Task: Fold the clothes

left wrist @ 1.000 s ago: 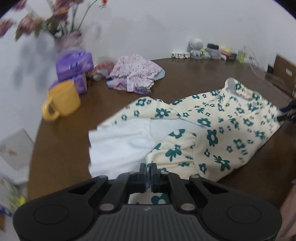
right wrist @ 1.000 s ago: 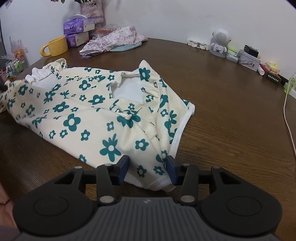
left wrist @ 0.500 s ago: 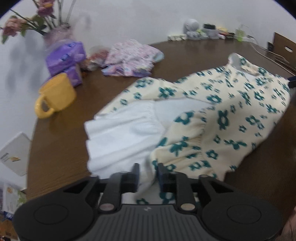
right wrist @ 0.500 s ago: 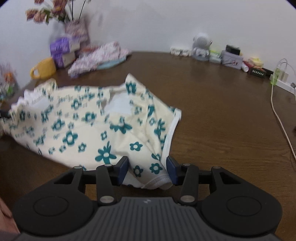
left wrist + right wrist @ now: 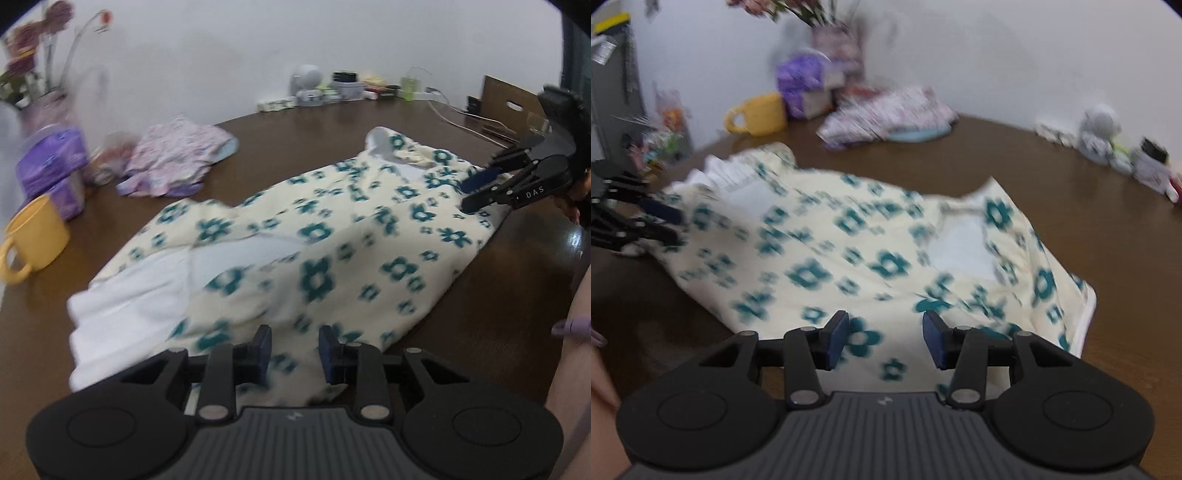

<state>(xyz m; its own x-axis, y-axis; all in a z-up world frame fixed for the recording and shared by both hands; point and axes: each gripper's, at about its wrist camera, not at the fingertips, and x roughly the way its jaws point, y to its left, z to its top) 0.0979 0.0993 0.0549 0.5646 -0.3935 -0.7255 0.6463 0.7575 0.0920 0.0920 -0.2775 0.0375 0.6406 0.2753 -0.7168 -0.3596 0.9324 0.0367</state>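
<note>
A cream garment with teal flowers (image 5: 332, 251) lies spread along the brown table (image 5: 295, 140), its white lining turned out at the near left. My left gripper (image 5: 295, 350) is open just above the garment's near edge, with nothing held between its fingers. In the same view my right gripper (image 5: 472, 192) hovers open over the far end by the neckline. In the right wrist view the garment (image 5: 831, 251) fills the middle. The right gripper (image 5: 885, 332) stands wide open above the cloth. The left gripper (image 5: 670, 223) shows at the far left edge of the garment.
A yellow mug (image 5: 35, 236), purple tissue packs (image 5: 51, 166) and a pink floral clothes pile (image 5: 173, 162) sit at the back left. Small items (image 5: 332, 88) and a cable line the wall. A cardboard box (image 5: 509, 107) stands far right. A person's hand (image 5: 572, 328) is at the right edge.
The left gripper, shut on the garment's hem a second ago, has opened wide and let it go. The right gripper has drawn back, still open. Both views are blurred by motion.
</note>
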